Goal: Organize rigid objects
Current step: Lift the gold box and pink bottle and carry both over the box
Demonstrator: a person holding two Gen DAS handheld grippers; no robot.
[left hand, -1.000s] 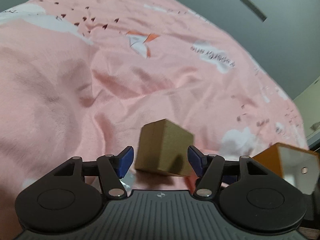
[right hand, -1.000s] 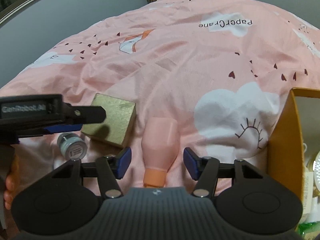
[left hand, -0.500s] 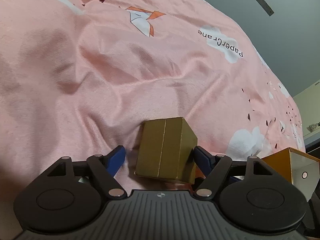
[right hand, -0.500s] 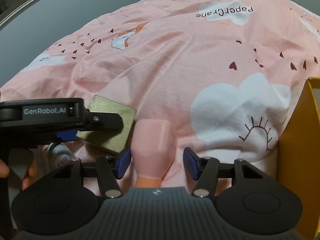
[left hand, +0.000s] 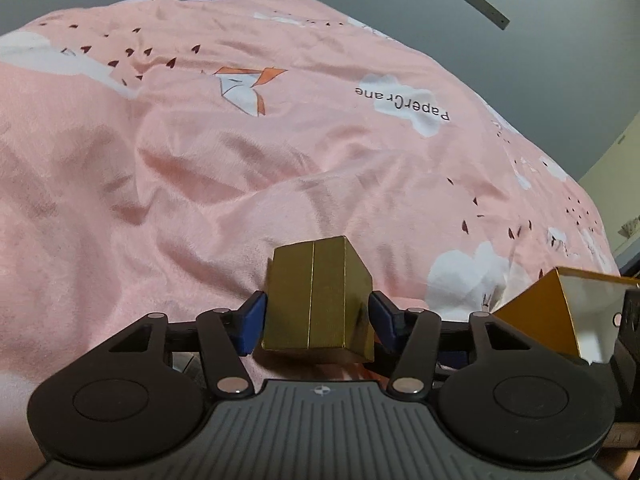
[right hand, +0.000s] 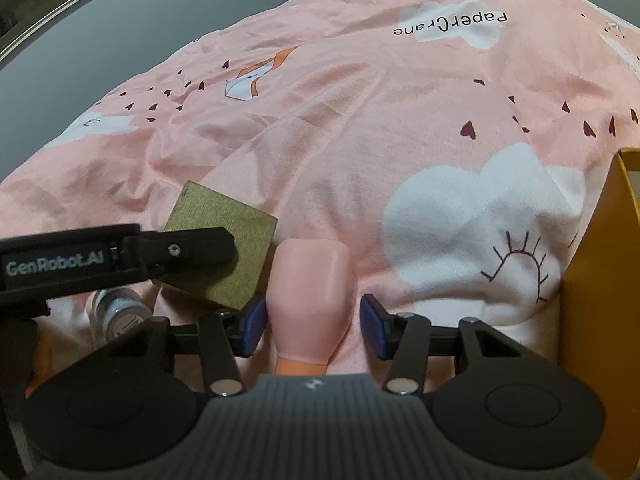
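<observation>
- Two grippers work over a pink bedspread printed "PaperCrane".
- Left gripper, marked "GenRobot.AI", is closing; its pads clamp the gold box.
- Right gripper is closing around the pink bottle lying on the bedspread; right pad not yet touching.

left gripper: black links; blue pads; silver rivets; white "genrobot.ai" label
</observation>
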